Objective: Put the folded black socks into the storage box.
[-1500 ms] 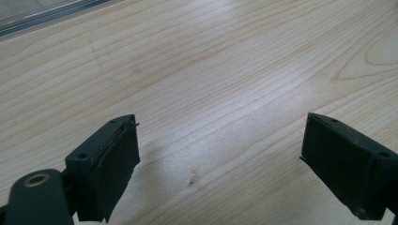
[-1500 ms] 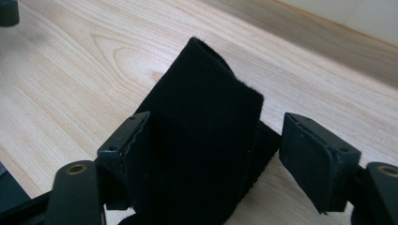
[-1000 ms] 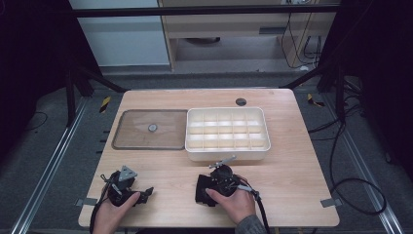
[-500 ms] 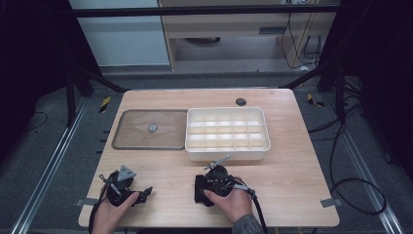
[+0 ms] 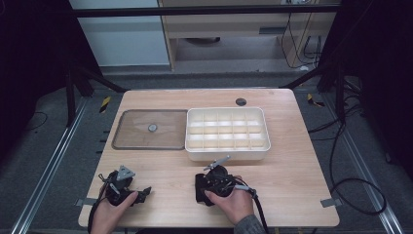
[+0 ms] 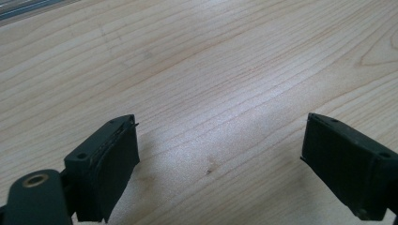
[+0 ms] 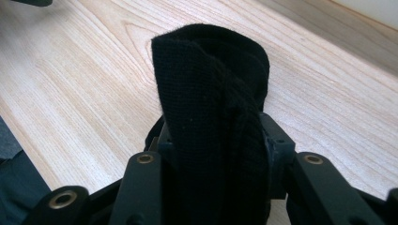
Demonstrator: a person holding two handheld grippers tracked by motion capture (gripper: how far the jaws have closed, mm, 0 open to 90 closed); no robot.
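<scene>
My right claw has just been closing, now pinching a black cloth near the desk's front edge; my left claw is spread.

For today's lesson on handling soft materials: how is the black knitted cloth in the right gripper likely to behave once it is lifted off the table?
The black knitted cloth is bunched and folded between the jaws of the right gripper, which have just been closing on it, so it will probably flop and sag. Its ribbed knit looks grippy, so slipping seems unlikely. It looks light and unbreakable.
</scene>
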